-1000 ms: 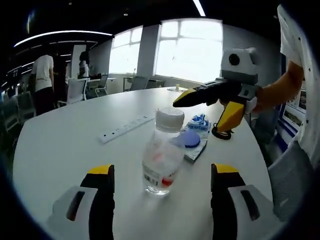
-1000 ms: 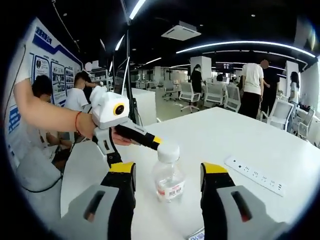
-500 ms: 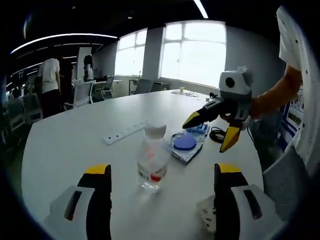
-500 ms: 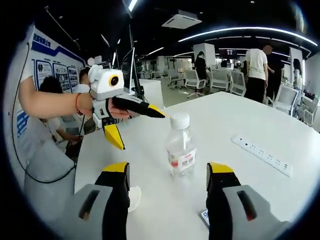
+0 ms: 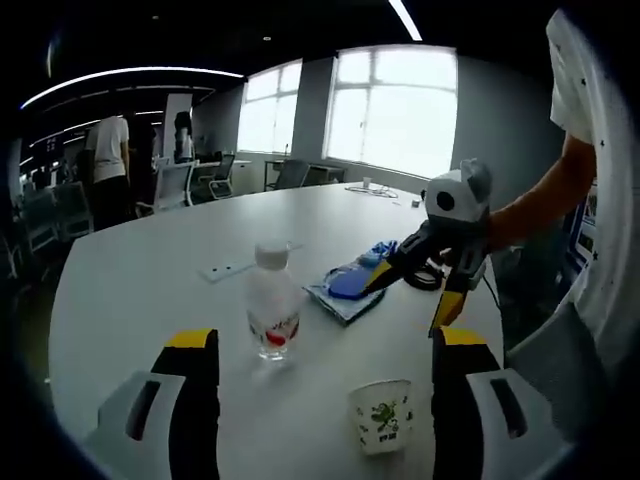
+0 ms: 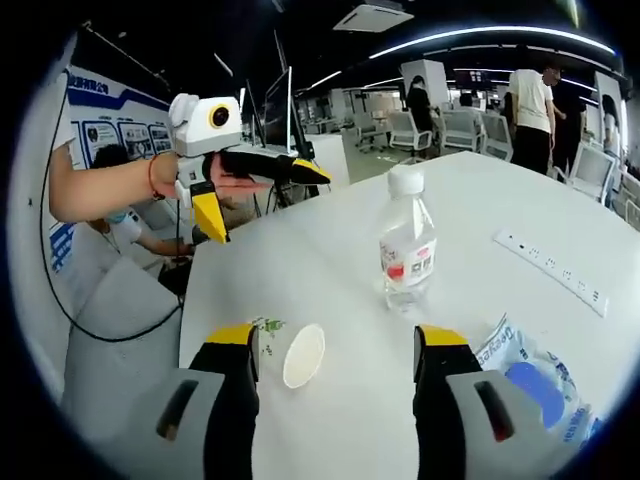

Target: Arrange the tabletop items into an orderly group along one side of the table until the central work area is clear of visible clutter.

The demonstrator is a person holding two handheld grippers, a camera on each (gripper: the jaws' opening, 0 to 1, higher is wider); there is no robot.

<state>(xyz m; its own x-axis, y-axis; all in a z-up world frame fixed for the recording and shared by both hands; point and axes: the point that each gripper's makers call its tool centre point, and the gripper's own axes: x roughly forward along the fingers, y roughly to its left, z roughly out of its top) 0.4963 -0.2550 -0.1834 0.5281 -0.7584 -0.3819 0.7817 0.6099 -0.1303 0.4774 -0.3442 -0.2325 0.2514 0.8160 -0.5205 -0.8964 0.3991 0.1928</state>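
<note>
Jaws apart, one bottle [image 5: 271, 312], one cup [image 5: 381, 416]

On your white table [image 5: 140, 290] you have one clear water bottle [image 5: 271, 313], one paper cup [image 5: 381, 416], one white power strip [image 6: 556, 271], one black coiled cable [image 5: 425, 277] and one plastic packet with a blue disc [image 5: 347, 287]. You hold two grippers, left [image 5: 315, 400] and right [image 6: 335, 385], both empty.
</note>
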